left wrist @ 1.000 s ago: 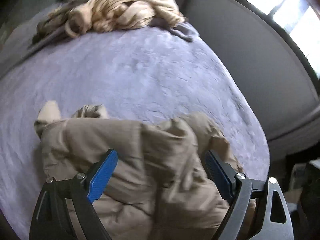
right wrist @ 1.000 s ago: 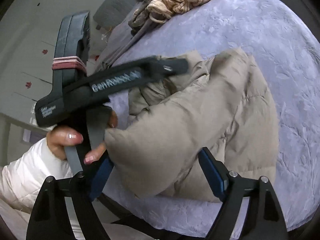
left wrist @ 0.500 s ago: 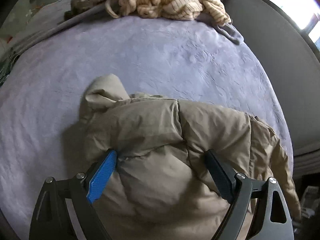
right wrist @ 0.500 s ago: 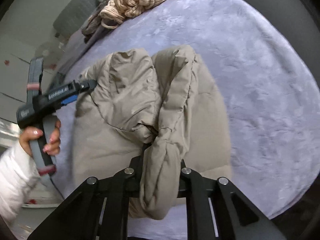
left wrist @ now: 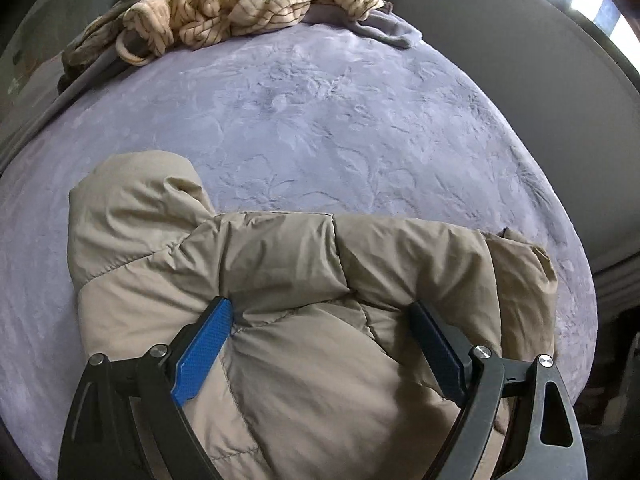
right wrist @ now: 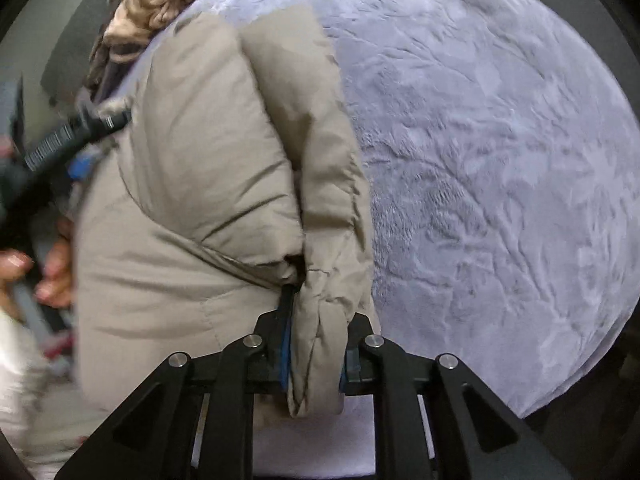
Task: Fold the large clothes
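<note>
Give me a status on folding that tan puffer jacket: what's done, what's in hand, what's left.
Done: the jacket lies bunched and partly doubled over on the purple blanket, not yet a neat fold.

In hand: the right tongs are shut on a sleeve-like roll of the jacket; the left tongs are open, pressing over its bulk.

Left: laying that sleeve across, flattening, the final fold. The striped clothes pile at the far edge looks unfolded.

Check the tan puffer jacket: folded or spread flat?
Partly folded. The tan puffer jacket lies bunched in overlapping layers on the purple bedspread; the right gripper clamps one doubled edge.
</note>
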Demonstrator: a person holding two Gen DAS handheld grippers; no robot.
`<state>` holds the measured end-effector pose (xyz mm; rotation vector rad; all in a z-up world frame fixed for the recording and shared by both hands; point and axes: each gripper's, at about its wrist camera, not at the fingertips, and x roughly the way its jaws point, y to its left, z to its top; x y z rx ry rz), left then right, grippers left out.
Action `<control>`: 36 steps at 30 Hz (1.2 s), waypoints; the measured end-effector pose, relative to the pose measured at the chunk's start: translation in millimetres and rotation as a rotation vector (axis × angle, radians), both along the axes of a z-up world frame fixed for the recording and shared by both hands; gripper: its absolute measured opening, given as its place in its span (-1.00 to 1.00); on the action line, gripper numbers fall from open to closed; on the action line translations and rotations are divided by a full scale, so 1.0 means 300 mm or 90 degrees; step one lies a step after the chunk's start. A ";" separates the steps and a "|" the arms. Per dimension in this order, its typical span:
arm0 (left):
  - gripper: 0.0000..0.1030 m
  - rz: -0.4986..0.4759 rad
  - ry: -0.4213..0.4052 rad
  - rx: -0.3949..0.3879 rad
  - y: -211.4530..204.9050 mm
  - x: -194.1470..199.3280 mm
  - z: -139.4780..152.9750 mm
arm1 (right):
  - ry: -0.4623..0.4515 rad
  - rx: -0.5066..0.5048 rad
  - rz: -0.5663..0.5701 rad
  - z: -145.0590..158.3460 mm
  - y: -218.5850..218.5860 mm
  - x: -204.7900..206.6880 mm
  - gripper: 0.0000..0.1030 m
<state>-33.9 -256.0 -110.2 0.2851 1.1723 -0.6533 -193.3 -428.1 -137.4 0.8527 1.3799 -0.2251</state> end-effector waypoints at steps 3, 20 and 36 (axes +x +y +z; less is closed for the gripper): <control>0.75 0.009 0.010 -0.007 0.030 0.020 -0.004 | -0.046 -0.017 -0.011 0.109 -0.060 -0.033 -0.29; 0.89 0.017 0.000 -0.010 0.036 0.037 -0.044 | -0.070 0.040 -0.031 -0.119 -0.114 0.446 -0.77; 0.89 0.039 0.044 -0.008 0.375 -0.188 0.115 | -0.096 -0.010 0.076 0.140 -0.035 0.161 -0.67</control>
